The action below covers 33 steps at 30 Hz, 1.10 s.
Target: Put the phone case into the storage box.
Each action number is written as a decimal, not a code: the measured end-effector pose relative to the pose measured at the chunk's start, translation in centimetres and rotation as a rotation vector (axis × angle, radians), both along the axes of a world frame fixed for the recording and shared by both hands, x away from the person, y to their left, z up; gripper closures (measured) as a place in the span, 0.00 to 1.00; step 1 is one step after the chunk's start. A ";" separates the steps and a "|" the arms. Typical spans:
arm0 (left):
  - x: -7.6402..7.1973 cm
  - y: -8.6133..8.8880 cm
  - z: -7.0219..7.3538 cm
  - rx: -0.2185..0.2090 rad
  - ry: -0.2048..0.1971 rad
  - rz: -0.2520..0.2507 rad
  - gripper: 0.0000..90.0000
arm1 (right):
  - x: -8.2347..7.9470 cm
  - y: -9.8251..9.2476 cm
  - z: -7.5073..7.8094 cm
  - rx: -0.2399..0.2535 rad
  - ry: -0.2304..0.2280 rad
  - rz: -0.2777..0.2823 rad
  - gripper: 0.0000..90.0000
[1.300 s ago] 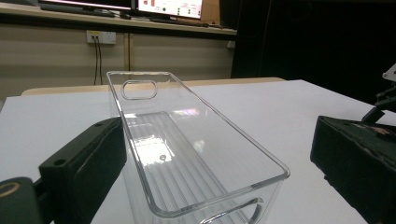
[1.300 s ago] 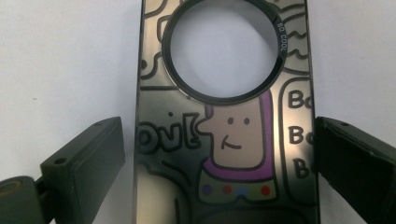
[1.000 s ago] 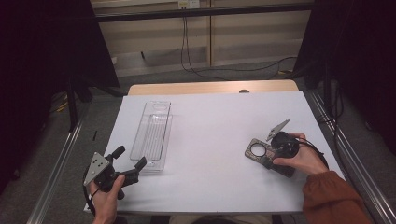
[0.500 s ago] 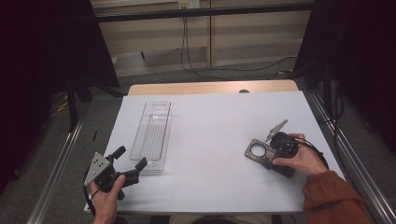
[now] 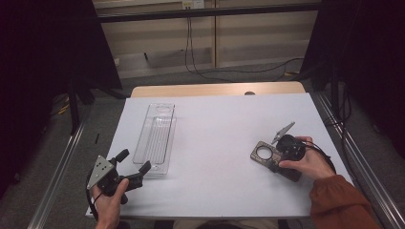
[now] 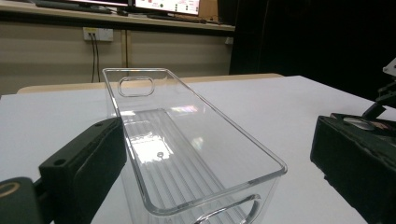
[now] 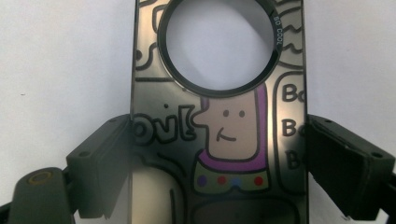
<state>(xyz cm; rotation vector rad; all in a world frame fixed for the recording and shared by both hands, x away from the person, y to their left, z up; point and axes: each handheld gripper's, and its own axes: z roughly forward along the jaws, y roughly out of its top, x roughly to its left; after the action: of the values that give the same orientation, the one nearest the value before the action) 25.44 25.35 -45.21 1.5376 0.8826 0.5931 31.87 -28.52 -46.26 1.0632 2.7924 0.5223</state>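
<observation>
A dark phone case (image 5: pixel 262 153) with a round hole and a cartoon print lies flat on the white table (image 5: pixel 215 138) at the right. My right gripper (image 5: pixel 274 160) has its jaws on the case's two long edges; in the right gripper view both pads (image 7: pixel 109 158) touch the sides of the case (image 7: pixel 219 135). A clear, empty plastic tray (image 5: pixel 155 133) lies lengthwise at the left. My left gripper (image 5: pixel 135 160) stands open at the tray's near end. In the left gripper view the tray (image 6: pixel 177 158) sits between the spread jaws of the left gripper (image 6: pixel 219 154), with a gap at the right jaw.
Metal rails (image 5: pixel 62 162) run along both sides of the table. A wooden strip (image 5: pixel 215 89) borders the far edge, with cables (image 5: pixel 191 52) hanging on the wall behind. A hand in an orange sleeve (image 5: pixel 339 200) holds the right gripper.
</observation>
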 end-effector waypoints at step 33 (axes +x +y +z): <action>0.0 0.0 0.1 -0.017 -0.002 -0.005 0.04 | -0.8 -0.5 2.8 0.247 -0.151 -0.010 0.14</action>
<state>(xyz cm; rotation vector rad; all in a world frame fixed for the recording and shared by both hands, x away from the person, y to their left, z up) 25.46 25.36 -45.15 1.5228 0.8799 0.5819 31.03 -28.97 -43.42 1.0310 2.6387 0.9253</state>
